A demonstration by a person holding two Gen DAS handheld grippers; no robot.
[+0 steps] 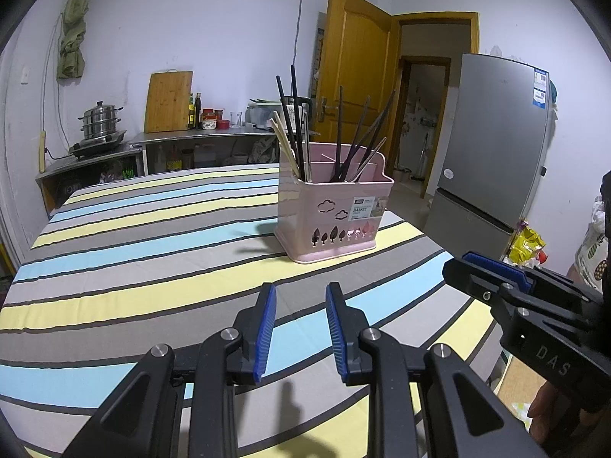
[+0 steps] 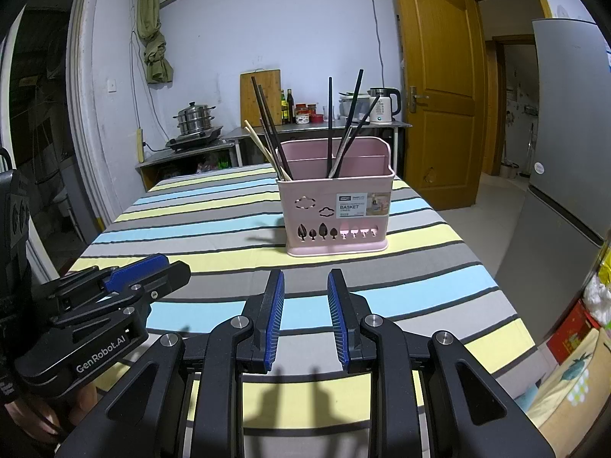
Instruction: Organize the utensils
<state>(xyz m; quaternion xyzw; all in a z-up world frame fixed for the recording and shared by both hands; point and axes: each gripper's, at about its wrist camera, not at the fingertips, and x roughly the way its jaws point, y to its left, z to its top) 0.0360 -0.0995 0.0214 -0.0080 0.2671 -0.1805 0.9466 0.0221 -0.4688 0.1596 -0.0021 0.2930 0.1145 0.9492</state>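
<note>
Left gripper (image 1: 299,305): jaws parted by a narrow gap, nothing between the blue pads, striped cloth showing through. Hovers over the near part of the table. Right gripper (image 2: 305,292): same posture, narrow gap, empty, pointing down toward the cloth. Each gripper shows in the other's view, side by side and apart; a bit of a hand shows under each.

Pink basket (image 2: 336,206) stands upright on the striped tablecloth (image 2: 191,236), well ahead of both grippers, toward the far right part of the table. White label with the word BASKET on its front, cloud and tree cutouts below.

Chopsticks sit in 2 groups inside it. Left compartment: dark chopsticks (image 2: 267,122) plus pale wooden ones (image 2: 259,145), leaning left. Right compartment: dark chopsticks (image 2: 345,126) leaning right, 1 near upright. Exact count unclear.

Background: steel counter (image 1: 214,136) with stacked steamer pot (image 1: 100,120), wooden cutting board (image 1: 170,101), bottles and jars, kettle (image 2: 383,105). Wooden door (image 2: 439,84) open; grey fridge (image 1: 496,145) at right.
</note>
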